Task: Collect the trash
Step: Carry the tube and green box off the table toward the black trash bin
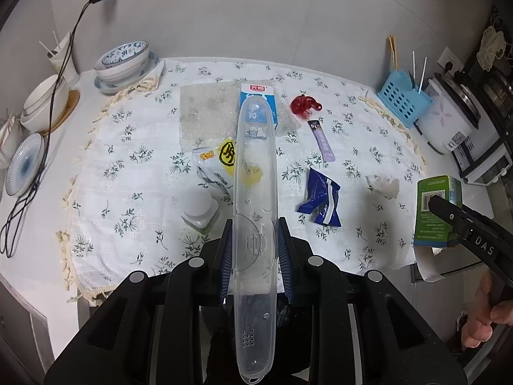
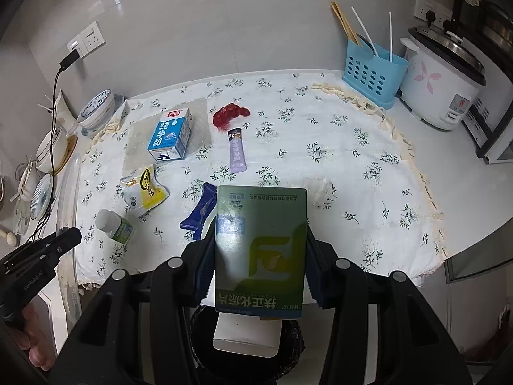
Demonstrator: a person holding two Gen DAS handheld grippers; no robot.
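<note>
My left gripper [image 1: 255, 250] is shut on a long clear plastic case [image 1: 255, 192], held over the table's front edge; the case also shows in the right wrist view [image 2: 68, 199]. My right gripper [image 2: 259, 250] is shut on a green box [image 2: 261, 250], also in the left wrist view [image 1: 437, 211], above a black bin [image 2: 243, 353]. On the floral cloth [image 2: 320, 147] lie a blue milk carton [image 2: 171, 134], red wrapper [image 2: 229, 114], purple sachet [image 2: 237, 150], dark blue wrapper [image 2: 198, 211], yellow-white packet [image 2: 146, 191], small white-capped bottle [image 2: 113, 223] and crumpled tissue [image 2: 320, 189].
Stacked bowls and plates [image 1: 123, 64] stand at the left with a black cable [image 1: 51, 106]. A blue utensil holder [image 2: 373, 72] and a white rice cooker [image 2: 444, 86] stand at the back right. A bubble-wrap sheet [image 1: 205, 112] lies under the carton.
</note>
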